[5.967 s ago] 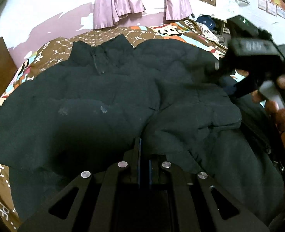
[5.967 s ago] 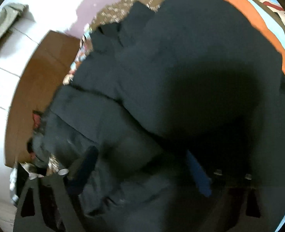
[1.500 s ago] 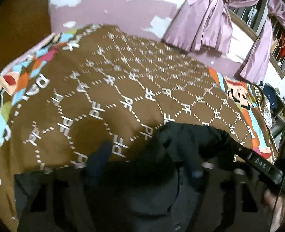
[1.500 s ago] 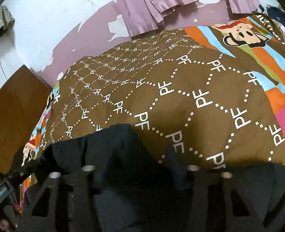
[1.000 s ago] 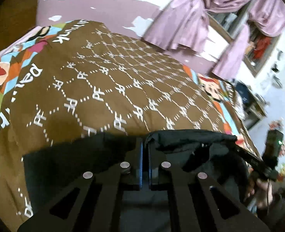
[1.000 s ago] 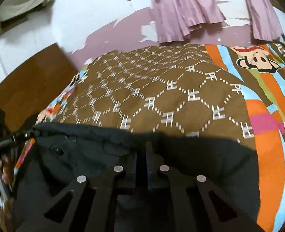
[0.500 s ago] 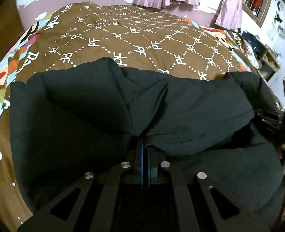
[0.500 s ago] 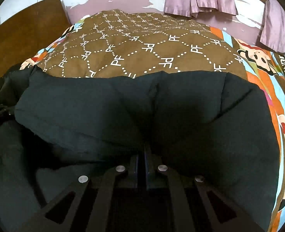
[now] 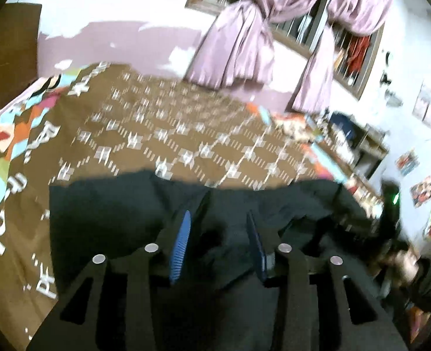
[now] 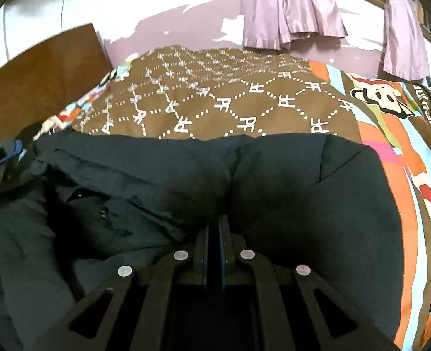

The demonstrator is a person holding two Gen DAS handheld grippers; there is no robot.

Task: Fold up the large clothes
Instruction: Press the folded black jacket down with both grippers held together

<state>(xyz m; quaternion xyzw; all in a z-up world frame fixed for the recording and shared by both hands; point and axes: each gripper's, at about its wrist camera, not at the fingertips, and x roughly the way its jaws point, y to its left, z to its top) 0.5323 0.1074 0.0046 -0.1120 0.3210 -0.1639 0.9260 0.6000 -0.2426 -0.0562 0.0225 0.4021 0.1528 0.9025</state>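
A large black padded jacket (image 10: 288, 181) lies folded over on the brown patterned bedspread (image 10: 244, 111). My right gripper (image 10: 214, 228) is shut, pinching a fold of the jacket's upper layer. In the blurred left wrist view the jacket (image 9: 107, 210) fills the lower half, and my left gripper (image 9: 218, 228) stands open just above it, its blue pads apart and nothing between them. The right gripper (image 9: 391, 204) shows faintly at the right edge of that view, with a hand below it. The left gripper (image 10: 4, 150) appears at the far left of the right wrist view.
The bed runs up to a purple and white wall with pink curtains (image 10: 291, 5) over a window. A wooden headboard (image 10: 39, 76) stands at the left. Cluttered shelves (image 9: 347, 143) line the right side of the bed. Bare bedspread lies beyond the jacket.
My left gripper has opened and let go of the jacket fold, and its view has tilted upward. The right gripper stays shut on the fabric; the folded layer now lies flat.
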